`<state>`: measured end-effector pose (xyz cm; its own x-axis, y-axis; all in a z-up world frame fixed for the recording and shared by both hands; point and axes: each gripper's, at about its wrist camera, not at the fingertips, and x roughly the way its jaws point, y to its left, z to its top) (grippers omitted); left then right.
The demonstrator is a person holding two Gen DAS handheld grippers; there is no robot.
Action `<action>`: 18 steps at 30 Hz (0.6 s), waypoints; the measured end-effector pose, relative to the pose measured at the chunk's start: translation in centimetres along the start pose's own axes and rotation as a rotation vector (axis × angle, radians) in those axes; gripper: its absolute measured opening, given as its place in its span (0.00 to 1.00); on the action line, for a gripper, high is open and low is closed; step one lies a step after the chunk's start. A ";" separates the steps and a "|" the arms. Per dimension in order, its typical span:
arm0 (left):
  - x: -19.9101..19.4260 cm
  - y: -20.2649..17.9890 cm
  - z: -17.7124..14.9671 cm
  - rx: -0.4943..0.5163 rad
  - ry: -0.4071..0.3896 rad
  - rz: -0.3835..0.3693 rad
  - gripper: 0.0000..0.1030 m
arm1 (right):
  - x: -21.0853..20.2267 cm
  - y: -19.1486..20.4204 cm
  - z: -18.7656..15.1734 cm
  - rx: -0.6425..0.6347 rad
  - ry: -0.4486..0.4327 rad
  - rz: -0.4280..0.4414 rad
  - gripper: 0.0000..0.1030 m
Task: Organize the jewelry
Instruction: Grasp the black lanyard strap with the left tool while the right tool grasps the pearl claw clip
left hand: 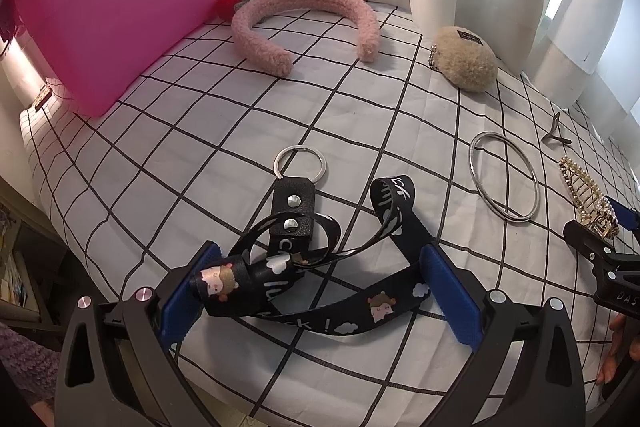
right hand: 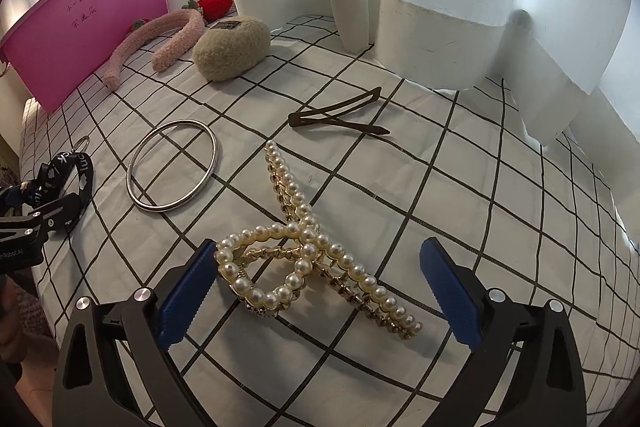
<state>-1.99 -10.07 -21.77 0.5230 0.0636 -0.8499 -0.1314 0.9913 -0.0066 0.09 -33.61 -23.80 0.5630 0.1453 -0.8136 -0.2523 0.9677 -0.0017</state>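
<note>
Pearl claw clip (right hand: 308, 263) lies between the wide-open right gripper (right hand: 320, 297), right of the silver bangle (right hand: 173, 167); left of that bangle, the left gripper (left hand: 320, 297) gapes around a black lanyard (left hand: 320, 283).

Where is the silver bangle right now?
The silver bangle lies flat on the checked cloth, left of centre in the right wrist view, between the black lanyard and the pearl hair claw, touching neither.

Both wrist cameras look steeply down along their fingers, close over the cloth (left hand: 360, 99). Both views take in the bangle (left hand: 505, 179) and the pink bin (right hand: 84, 27) lying ahead.
</note>
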 end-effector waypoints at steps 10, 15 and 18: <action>-0.6 -0.7 -0.2 0.019 -0.018 -0.022 0.77 | -0.4 0.2 -0.2 0.003 -0.010 0.008 0.87; -1.0 -0.8 -0.1 0.029 -0.026 -0.032 0.58 | -0.9 0.9 -0.3 -0.014 -0.016 0.015 0.67; -1.3 -1.2 0.0 0.043 -0.036 -0.035 0.33 | -1.0 0.9 -0.3 -0.007 -0.021 0.017 0.66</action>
<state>-2.49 -11.30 -20.66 0.5563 0.0326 -0.8303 -0.0768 0.9970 -0.0124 -0.98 -32.96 -23.18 0.5754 0.1658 -0.8009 -0.2671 0.9637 0.0076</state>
